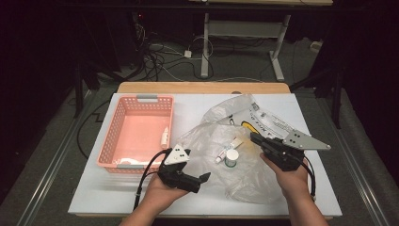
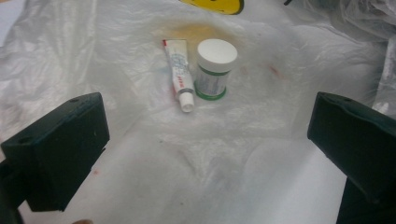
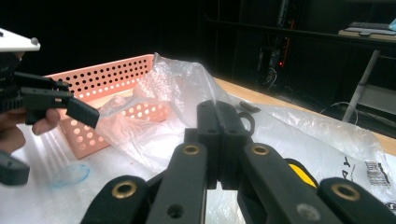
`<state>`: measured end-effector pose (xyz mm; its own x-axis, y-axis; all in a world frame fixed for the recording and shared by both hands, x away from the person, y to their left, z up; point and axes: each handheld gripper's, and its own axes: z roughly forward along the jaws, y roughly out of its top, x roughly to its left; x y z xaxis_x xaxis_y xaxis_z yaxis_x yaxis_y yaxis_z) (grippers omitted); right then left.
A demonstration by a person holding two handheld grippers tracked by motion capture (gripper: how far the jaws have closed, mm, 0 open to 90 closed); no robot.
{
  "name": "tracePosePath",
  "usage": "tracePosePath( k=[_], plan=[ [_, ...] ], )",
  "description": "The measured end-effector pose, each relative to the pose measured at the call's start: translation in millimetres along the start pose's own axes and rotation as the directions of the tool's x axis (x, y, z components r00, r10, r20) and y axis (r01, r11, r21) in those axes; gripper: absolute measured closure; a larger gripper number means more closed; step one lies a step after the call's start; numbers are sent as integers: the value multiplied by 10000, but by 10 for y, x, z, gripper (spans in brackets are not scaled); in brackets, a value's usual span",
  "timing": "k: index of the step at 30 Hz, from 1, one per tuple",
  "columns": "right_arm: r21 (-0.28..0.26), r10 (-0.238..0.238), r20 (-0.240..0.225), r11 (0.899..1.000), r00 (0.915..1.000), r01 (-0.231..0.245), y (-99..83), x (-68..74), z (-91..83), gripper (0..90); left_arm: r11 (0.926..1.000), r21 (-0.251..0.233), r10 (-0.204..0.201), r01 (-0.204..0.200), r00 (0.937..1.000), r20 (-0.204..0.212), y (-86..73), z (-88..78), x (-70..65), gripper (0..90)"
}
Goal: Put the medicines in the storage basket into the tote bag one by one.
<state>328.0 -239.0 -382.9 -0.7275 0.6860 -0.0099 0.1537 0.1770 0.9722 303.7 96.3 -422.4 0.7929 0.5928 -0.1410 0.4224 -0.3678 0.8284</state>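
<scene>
On the bench [image 1: 94, 197], inside one plastic bag [image 1: 244, 179], lie one tube [image 2: 180, 74] and one jar [image 2: 214, 69]; your left claw [image 2: 205, 154] stands wide and empty, your right claw [image 3: 219, 140] pinches the bag.

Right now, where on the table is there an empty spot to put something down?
Inside the pink basket, most of its floor is bare; one small tube lies by its right wall. The white table is bare along the near edge below the basket, beside the left gripper. The middle and right are crowded: the plastic bag with a tube and jar.
</scene>
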Motion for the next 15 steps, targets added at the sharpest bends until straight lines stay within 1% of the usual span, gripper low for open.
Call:
tracePosePath(
  k=[3, 5, 7, 10, 14, 15],
  plan=[
    [-23, 2, -10, 10000, 10000, -2, 0, -5, -4, 900, 9999, -91, -72, 71, 9998, -210, 0, -85, 49, 0],
    [-30, 9, -16, 10000, 10000, -9, 0, -9, -8, 900, 9998, -102, -183, 180, 9996, -230, -4, -133, 86, 0],
    [-35, 29, -11, 10000, 10000, -29, 0, -12, -10, 900, 9998, -121, -169, 165, 9990, -414, -15, -180, 115, 0],
    [-70, 22, 0, 10000, 10000, -22, 0, -16, -13, 900, 9992, -238, -326, 314, 9980, -534, -43, -260, 166, 0],
    [-47, 65, 5, 10000, 10000, -65, -5, -20, -12, 900, 9978, -404, -553, 523, 9955, -772, -88, -368, 230, 0],
    [-51, 64, -2, 10000, 10000, -64, -7, -21, -9, 900, 9975, -444, -586, 546, 9939, -933, -98, -399, 253, 0]
  ],
)
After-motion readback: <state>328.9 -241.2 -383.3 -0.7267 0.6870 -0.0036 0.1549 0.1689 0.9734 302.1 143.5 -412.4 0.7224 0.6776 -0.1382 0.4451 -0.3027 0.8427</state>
